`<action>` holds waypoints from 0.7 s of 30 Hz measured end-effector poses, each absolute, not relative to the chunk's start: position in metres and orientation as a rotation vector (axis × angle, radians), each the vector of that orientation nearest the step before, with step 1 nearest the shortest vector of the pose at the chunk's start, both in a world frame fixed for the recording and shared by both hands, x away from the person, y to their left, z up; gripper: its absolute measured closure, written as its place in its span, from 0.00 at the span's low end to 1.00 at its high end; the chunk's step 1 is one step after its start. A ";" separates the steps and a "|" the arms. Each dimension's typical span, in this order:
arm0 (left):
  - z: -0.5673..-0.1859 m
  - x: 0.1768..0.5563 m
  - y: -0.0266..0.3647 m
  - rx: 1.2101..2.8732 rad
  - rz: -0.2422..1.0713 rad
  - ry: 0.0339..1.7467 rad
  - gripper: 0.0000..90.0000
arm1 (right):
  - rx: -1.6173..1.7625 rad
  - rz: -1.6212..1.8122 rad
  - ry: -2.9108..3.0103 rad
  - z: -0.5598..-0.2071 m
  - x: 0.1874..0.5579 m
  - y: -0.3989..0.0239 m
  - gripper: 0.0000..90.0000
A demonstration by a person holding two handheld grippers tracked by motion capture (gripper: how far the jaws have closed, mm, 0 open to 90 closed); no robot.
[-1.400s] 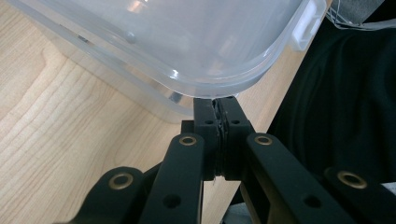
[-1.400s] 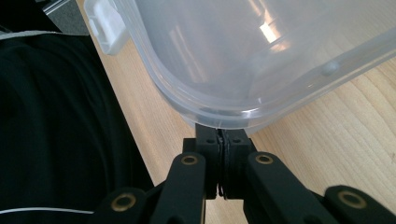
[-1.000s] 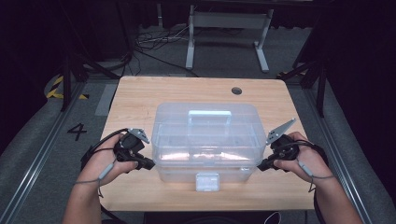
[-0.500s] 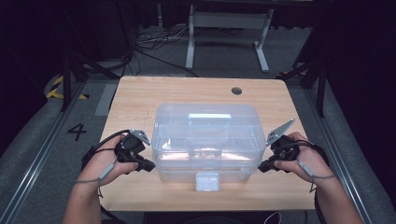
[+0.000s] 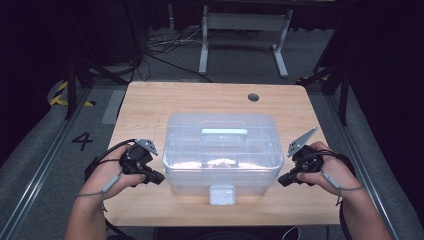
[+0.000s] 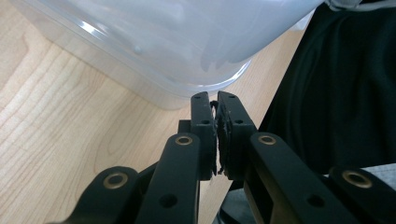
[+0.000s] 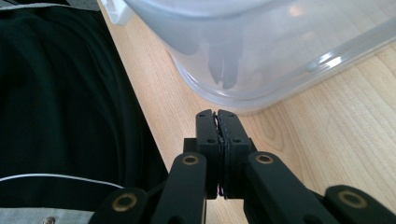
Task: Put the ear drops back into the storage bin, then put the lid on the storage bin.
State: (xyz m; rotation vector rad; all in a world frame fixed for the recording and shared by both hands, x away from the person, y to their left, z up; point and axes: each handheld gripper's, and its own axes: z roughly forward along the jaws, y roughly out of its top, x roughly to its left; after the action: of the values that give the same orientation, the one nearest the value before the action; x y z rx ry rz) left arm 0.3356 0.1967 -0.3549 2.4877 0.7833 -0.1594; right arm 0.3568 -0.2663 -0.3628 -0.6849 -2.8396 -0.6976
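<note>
Two claws flank a clear rectangular plastic storage box with a pale handle set in its lid (image 5: pixel 222 150), which sits at the middle of the light wooden counter (image 5: pixel 150 102), its white front latch (image 5: pixel 222 194) facing the person. The left claw (image 5: pixel 159 178) rests on the counter just beside the box's near left corner; in the left gripper view (image 6: pixel 215 100) its jaws stand nearly together and have just been easing apart by a sliver, with nothing between them. The right claw (image 5: pixel 281 180) lies just beside the near right corner; in the right gripper view (image 7: pixel 216 114) its jaws are pressed together and empty.

Judgement: the box is about to be pushed, steadied or lifted from both ends.

Risks noted:
- Closed tips against smooth, rounded plastic corners offer little purchase; uneven pressure from one side would likely swing the box round on the counter.
- Contact low on the wall could let a tip slide under the base rim and tip the box.
- The latch appears fastened, though this cannot be confirmed; if loose, a lift could free the lid.
</note>
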 end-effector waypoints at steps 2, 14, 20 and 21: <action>-0.352 0.335 0.200 2.462 -0.147 0.779 0.94 | -0.695 -0.711 -2.838 -0.360 0.356 -0.269 0.98; -0.336 0.335 0.222 2.265 -0.051 0.773 0.92 | -0.729 -0.902 -2.853 -0.344 0.354 -0.285 0.98; -0.338 0.340 0.234 2.168 -0.024 0.822 0.93 | -0.737 -1.077 -2.861 -0.329 0.351 -0.296 1.00; -0.338 0.340 0.236 2.148 -0.007 0.826 0.93 | -0.739 -1.110 -2.855 -0.327 0.351 -0.297 1.00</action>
State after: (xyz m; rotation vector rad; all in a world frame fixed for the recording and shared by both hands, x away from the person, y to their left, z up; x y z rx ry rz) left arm 0.3403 0.2357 -0.3375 2.1481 0.8260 -0.0071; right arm 0.3509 -0.2973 -0.3268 -0.7394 -2.8552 -1.1104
